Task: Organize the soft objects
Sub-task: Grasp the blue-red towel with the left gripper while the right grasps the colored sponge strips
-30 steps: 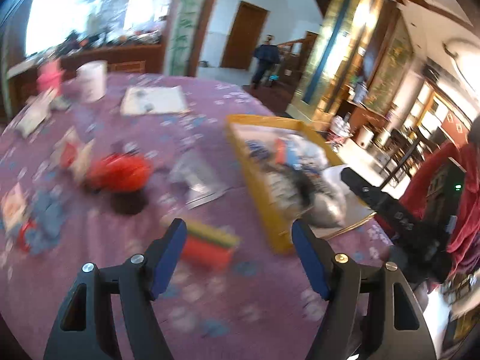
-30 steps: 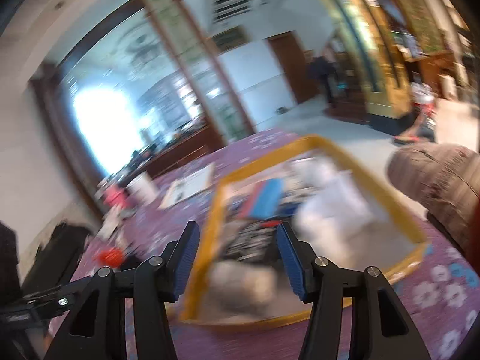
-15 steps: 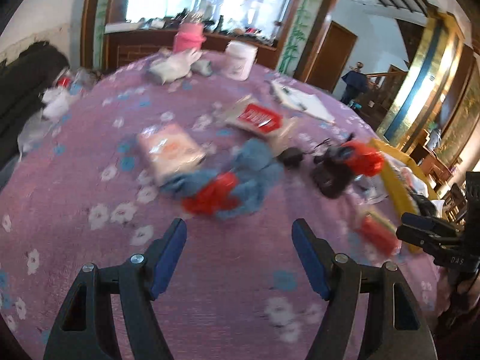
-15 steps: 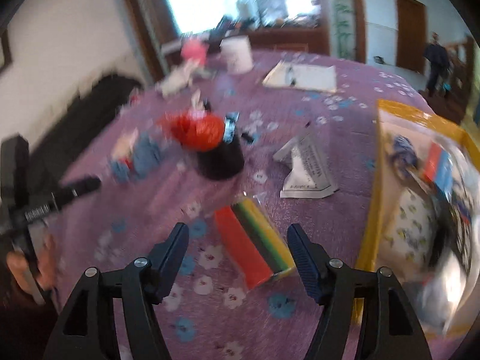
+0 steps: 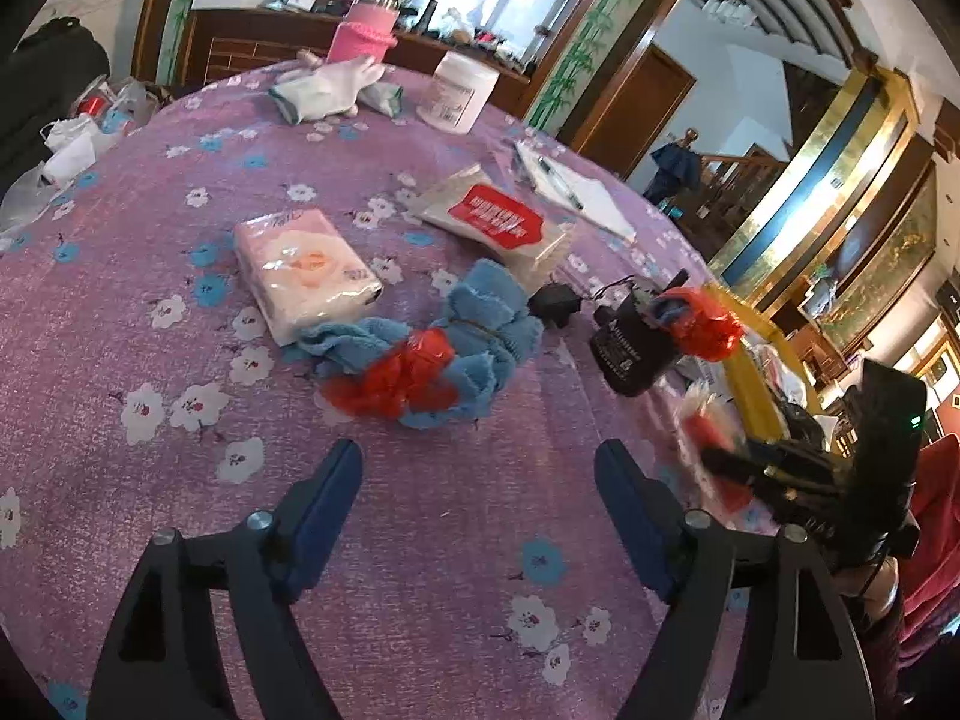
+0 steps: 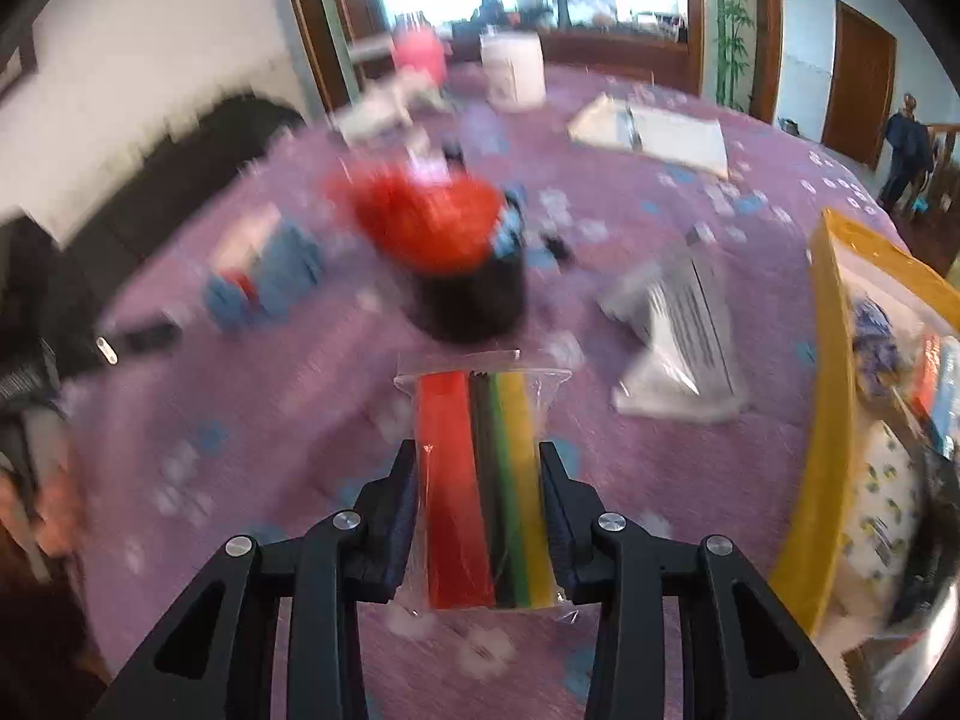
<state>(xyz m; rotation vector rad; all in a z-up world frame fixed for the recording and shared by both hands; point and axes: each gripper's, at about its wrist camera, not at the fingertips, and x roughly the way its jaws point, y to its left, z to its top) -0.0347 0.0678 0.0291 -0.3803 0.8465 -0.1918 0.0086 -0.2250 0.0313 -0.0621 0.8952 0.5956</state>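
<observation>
My right gripper (image 6: 478, 468) is shut on a clear-wrapped pack of coloured felt sheets (image 6: 480, 468), red, black, green and yellow, lying on the purple flowered tablecloth (image 6: 336, 420). My left gripper (image 5: 478, 468) is open and empty, just short of a blue towel tangled with a red plastic bag (image 5: 432, 354). A pink tissue pack (image 5: 303, 273) lies left of the towel. The yellow tray (image 6: 831, 420) with several soft items stands at the right. The right gripper also shows in the left wrist view (image 5: 720, 462), blurred.
A black pouch with a red bag on it (image 5: 636, 342), a red-labelled wipes pack (image 5: 498, 219), a white jar (image 5: 459, 93), a pink bottle (image 5: 363, 30), gloves (image 5: 327, 90) and a notepad (image 5: 570, 186) lie further back. A clear packet (image 6: 678, 348) lies beside the tray.
My right gripper has moved onto the felt pack and closed on its sides. My left gripper has come closer to the blue towel and stays open.
</observation>
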